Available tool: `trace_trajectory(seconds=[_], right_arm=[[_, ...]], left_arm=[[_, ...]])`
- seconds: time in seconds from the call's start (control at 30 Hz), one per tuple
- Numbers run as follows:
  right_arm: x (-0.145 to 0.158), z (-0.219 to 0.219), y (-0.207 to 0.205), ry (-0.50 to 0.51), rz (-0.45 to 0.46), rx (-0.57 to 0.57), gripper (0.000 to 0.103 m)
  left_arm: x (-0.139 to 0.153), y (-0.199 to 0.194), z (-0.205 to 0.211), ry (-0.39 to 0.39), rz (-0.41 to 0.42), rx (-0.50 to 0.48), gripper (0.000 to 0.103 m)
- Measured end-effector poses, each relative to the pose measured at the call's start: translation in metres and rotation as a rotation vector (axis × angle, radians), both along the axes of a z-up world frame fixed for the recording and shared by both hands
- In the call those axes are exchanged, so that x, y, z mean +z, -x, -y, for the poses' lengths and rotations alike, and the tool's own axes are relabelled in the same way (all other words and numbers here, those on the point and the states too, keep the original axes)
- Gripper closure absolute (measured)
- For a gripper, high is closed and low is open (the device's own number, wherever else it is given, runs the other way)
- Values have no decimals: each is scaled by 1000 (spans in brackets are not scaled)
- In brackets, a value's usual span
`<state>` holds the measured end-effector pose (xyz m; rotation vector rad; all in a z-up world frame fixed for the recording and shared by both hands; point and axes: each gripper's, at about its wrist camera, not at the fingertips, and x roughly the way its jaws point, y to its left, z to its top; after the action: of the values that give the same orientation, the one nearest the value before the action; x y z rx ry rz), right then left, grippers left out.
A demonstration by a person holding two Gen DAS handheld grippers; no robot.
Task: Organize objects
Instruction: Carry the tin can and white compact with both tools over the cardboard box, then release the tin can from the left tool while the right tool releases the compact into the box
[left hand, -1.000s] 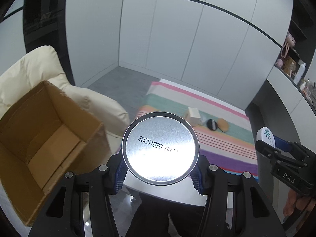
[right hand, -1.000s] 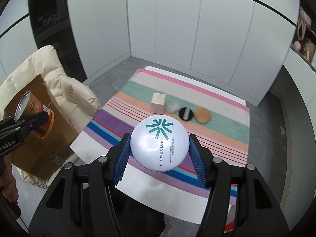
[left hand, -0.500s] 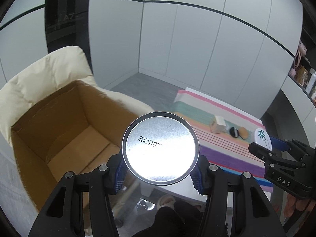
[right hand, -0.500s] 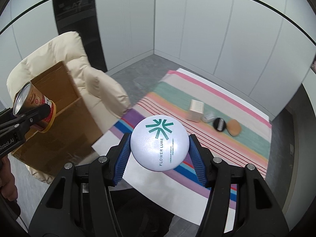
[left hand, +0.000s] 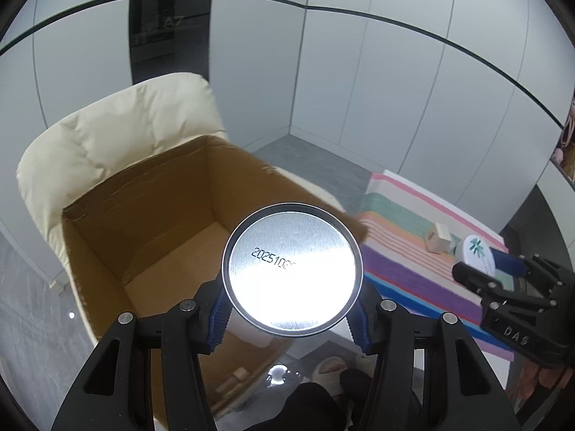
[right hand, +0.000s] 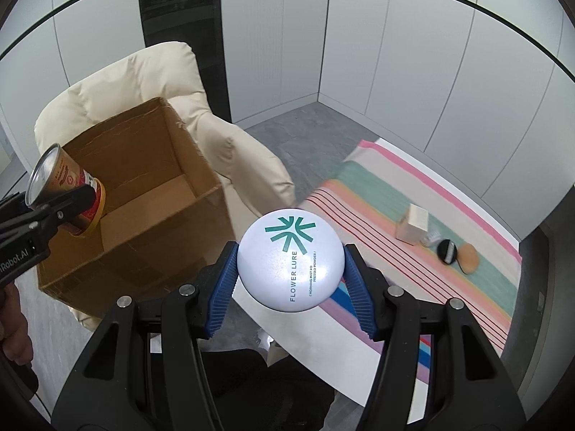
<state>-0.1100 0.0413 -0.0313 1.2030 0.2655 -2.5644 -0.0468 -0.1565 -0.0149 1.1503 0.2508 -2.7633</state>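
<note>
Left wrist view: the left claw (left hand: 291, 318) is clamped on a tin can (left hand: 291, 273), blue pads tight to its sides, shiny base facing the lens, hanging over the near edge of the open cardboard box (left hand: 143, 222) that sits on the cream armchair (left hand: 118, 129). Right wrist view now: the right claw (right hand: 290, 280) is closed around a round white compact (right hand: 290, 259), held short of the box and off to its right, above the gap between chair and desk (right hand: 323, 355). Left behind on the striped cloth (right hand: 413, 265) are a small beige box (right hand: 413, 228), a black puff (right hand: 446, 250) and a tan sponge (right hand: 468, 258). Best play here, I'd say: carry the can further in over the box floor, lower it well below the rim before loosening, and hold the compact clear until that side is free.
</note>
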Motion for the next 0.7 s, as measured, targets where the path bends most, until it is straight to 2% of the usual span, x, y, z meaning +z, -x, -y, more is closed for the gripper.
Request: trace_trajectory(seconds=[0.33,0.43,0.5,0.53,0.57,0.7], right_arm=[[-3,50,4,11,12,74,43],[-3,66,3,17,13,103,43],[-3,75,1,14,9,119,43],[-3,79,0,14,9,126,43],[-3,84,-1,16,9,135,43],[-3,100,-5,18,9,162,43]], left_arm=[[-9,-15,31,28,32,54,45],[-7,-20,38,59,12,66,32],[-4,-26,42,82,-5,83,19],[-2,-29,45,94,-10,100,6],[-1,-32,48,104,-14,121,0],[-2,-38,73,81,-4,188,0]])
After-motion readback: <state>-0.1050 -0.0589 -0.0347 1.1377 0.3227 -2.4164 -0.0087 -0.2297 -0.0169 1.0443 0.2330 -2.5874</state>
